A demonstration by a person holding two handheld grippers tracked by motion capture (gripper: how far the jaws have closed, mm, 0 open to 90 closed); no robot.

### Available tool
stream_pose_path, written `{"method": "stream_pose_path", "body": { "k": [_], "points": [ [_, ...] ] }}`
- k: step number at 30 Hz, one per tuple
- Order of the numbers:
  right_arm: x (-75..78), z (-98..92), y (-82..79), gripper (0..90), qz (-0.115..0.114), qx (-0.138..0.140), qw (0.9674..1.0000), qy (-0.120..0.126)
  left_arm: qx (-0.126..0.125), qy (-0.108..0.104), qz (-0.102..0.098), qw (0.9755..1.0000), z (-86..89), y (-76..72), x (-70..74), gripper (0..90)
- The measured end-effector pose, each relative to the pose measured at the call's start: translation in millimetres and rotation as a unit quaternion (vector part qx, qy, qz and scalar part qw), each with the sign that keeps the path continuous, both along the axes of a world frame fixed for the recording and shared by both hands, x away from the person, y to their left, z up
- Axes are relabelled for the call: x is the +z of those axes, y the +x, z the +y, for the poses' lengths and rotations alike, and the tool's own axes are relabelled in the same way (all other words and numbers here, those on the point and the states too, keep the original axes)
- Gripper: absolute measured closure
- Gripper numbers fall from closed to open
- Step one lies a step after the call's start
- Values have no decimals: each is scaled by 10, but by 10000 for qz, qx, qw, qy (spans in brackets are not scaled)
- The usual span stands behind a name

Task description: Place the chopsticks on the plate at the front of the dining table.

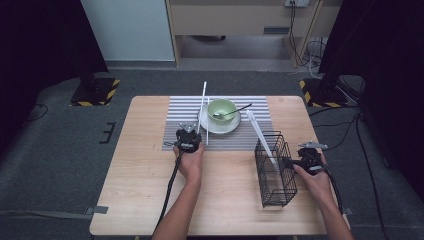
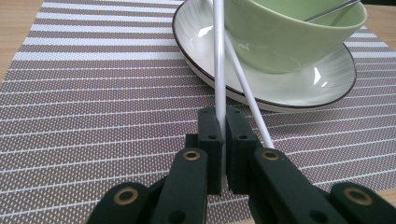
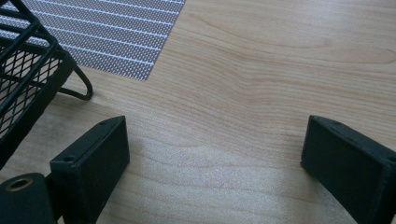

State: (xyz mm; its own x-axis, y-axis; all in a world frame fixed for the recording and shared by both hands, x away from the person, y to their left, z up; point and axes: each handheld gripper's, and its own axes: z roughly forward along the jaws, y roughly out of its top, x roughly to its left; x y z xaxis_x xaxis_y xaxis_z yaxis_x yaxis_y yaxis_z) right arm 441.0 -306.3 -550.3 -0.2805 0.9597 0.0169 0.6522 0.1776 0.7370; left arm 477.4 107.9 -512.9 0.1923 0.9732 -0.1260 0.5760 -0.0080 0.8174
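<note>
Left gripper [image 2: 223,140] pinches a white chopstick [image 2: 218,65] on the striped mat [image 2: 93,93].
Its fingers are closed tight on the stick, which rises past the plate [image 2: 299,88] and green bowl [image 2: 289,32]; a second chopstick [image 2: 247,93] lies beside. The right gripper [image 3: 215,149] hovers over bare worktop [image 3: 261,70], fingers wide apart and empty, beside the black wire basket [image 3: 23,70].

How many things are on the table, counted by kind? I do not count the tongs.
White sticks: 3 (held, loose, in basket)
Green bowl: 1
White plate: 1
Spoon: 1
Black wire basket: 1
Striped placemat: 1
Total: 8
</note>
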Motion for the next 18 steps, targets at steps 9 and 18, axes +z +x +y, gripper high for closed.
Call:
{"method": "stream_pose_path", "body": {
  "k": [9,18],
  "points": [
    [2,-1,-1,77,8,0,10000,10,95,-73,110,9999,7,28,-24,862],
    [1,-3,-1,77,8,-4,10000,30,116,-118,156,9997,0,32,-41,861]
  ]
}}
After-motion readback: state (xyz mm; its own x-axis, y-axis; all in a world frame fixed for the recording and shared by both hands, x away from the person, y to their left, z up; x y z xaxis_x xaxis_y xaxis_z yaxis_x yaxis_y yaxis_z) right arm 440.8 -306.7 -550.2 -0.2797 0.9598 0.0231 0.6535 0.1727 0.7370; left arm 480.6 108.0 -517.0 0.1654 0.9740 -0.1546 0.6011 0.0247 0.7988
